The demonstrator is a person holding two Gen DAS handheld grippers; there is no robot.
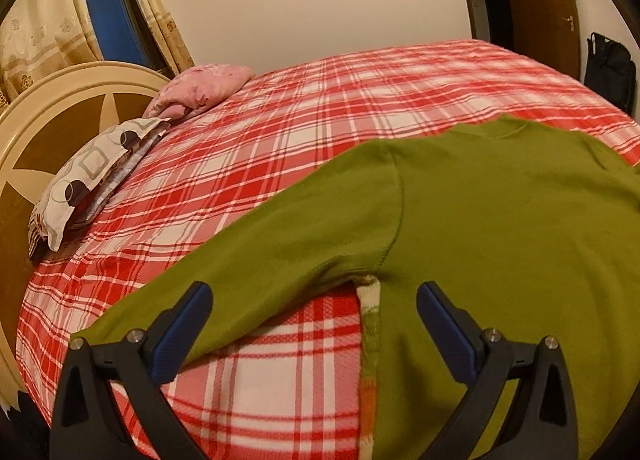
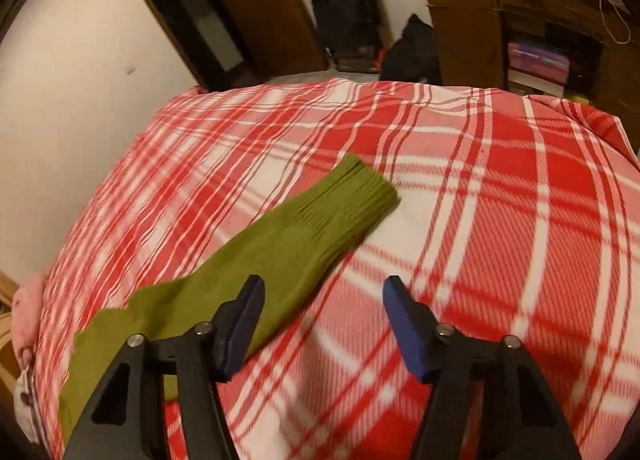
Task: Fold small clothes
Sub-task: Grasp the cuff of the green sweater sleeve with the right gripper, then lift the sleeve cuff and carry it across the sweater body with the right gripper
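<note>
A green knitted sweater [image 1: 480, 212] lies flat on the red and white plaid bed cover [image 1: 280, 132]. One sleeve [image 1: 260, 244] stretches toward the lower left. My left gripper [image 1: 312, 292] hovers open and wide just above the armpit, with nothing between its blue pads. A cream and orange patterned strip [image 1: 368, 324] shows along the sweater's side edge. In the right wrist view the other sleeve [image 2: 260, 260] lies diagonally, its ribbed cuff [image 2: 352, 192] pointing up and right. My right gripper [image 2: 323, 284] is open beside that sleeve, its left finger over the fabric, gripping nothing.
Two pillows [image 1: 92, 176] and a pink bundle [image 1: 200, 88] lie by the cream headboard [image 1: 48, 108] at the left. Beyond the bed stand a brown door [image 2: 256, 8], black bags [image 2: 348, 8] and a wooden cabinet [image 2: 520, 20].
</note>
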